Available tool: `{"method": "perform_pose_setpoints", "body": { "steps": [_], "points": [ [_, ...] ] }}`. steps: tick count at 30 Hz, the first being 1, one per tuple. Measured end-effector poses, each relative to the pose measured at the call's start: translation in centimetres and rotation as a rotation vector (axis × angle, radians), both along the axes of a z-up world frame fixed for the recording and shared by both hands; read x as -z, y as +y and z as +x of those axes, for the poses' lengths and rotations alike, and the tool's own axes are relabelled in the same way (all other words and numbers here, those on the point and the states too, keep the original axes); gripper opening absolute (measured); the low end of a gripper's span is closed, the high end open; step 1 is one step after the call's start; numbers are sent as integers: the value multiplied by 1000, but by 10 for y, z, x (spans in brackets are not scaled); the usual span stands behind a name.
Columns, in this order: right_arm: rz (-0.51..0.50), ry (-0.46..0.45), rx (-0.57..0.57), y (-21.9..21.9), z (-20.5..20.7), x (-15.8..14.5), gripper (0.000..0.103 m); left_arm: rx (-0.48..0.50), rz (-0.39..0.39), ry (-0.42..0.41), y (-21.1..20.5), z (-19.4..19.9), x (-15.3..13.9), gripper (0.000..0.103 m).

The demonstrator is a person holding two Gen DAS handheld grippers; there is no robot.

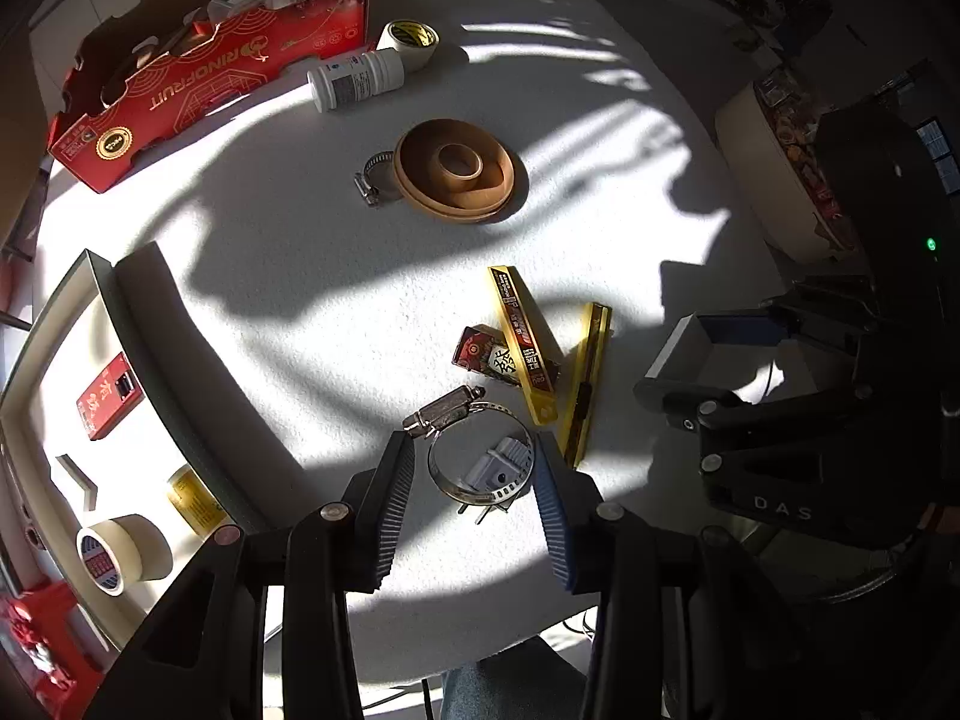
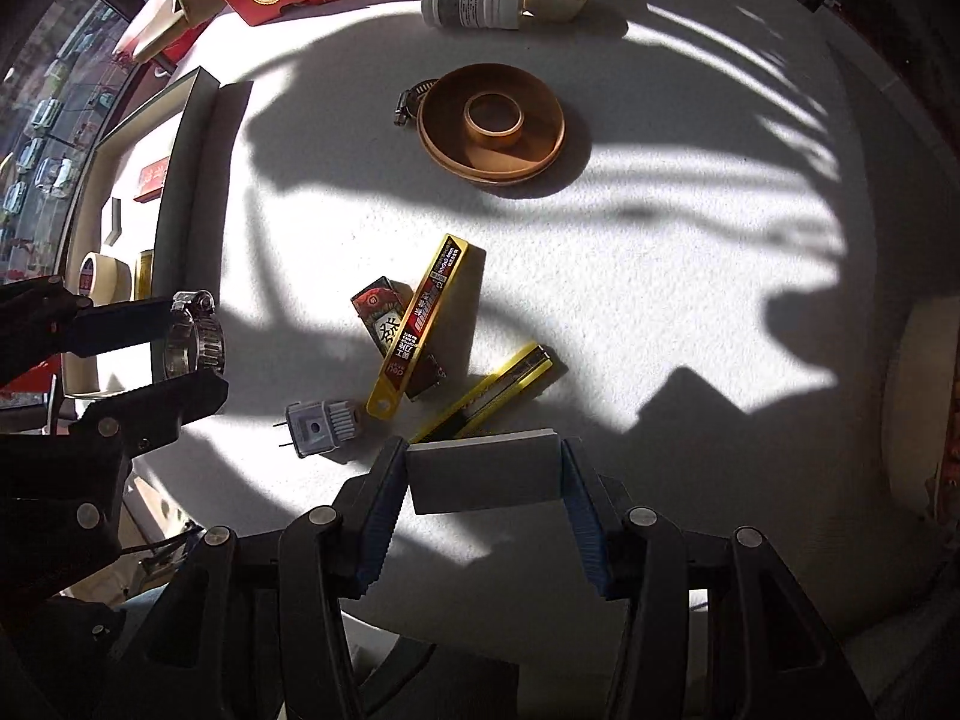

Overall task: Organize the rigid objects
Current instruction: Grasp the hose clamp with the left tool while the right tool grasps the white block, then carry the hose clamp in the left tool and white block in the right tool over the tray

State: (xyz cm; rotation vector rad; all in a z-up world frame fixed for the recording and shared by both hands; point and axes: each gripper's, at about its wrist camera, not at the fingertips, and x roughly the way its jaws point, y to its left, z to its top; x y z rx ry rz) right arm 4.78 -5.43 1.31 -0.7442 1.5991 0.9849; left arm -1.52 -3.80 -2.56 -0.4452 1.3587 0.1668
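Gripping now: left gripper (image 1: 474, 474) is closed around a metal hose clamp (image 1: 480, 456), lifted above the white table (image 1: 336, 276); right gripper (image 2: 485, 471) is clenched on a small white box (image 2: 486, 474) over the table's near edge.
Hose clamp: the band sits between the ribbed fingers (image 1: 393, 492), its screw housing at the upper left; in the right wrist view it stands on edge in the jaws, at the table's left edge.
Under the clamp: a grey plug adapter (image 2: 318, 429) lies on the table, prongs pointing left.
Near-centre cluster: a yellow blade case (image 2: 423, 324) rests tilted across a small dark red packet (image 2: 384, 324); a yellow utility knife (image 2: 492, 390) lies just beside them, its near end hidden behind the white box.
Table centre, farther back: a tan ring-shaped dish (image 1: 456, 171) with a second hose clamp (image 1: 375, 177) touching its left rim.
Far edge: a white bottle (image 1: 357, 81) on its side, touching a masking tape roll (image 1: 411, 42); a red cardboard crate (image 1: 198, 72) at the far left corner.
Left of the table: a shallow grey-walled tray (image 1: 144, 324) holding a red packet (image 1: 111, 393), a tape roll (image 1: 123, 549) and a yellow item (image 1: 192, 498).
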Motion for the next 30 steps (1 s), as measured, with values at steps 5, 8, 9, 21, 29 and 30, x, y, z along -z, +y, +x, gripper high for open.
{"method": "perform_pose_setpoints", "body": {
  "steps": [5, 8, 9, 21, 29, 30],
  "points": [
    [20, -12, 1, 3, -1, -14, 52, 16, 17, -30, 5, -1, -11, 43],
    [28, -13, -11, 12, -6, -13, 52, 14, 25, -33, 8, -3, -15, 43],
    [29, -14, -18, 10, -7, -16, 52, 11, 27, -36, 9, -3, -15, 43],
    [33, -42, -79, 27, -14, -23, 52, -80, 27, -64, 29, -21, -21, 43],
    [32, -57, -138, 37, -28, -28, 52, -142, 22, -81, 40, -36, -23, 43],
    [32, -61, -146, 38, -30, -28, 52, -150, 22, -85, 41, -38, -24, 43]
  ]
}}
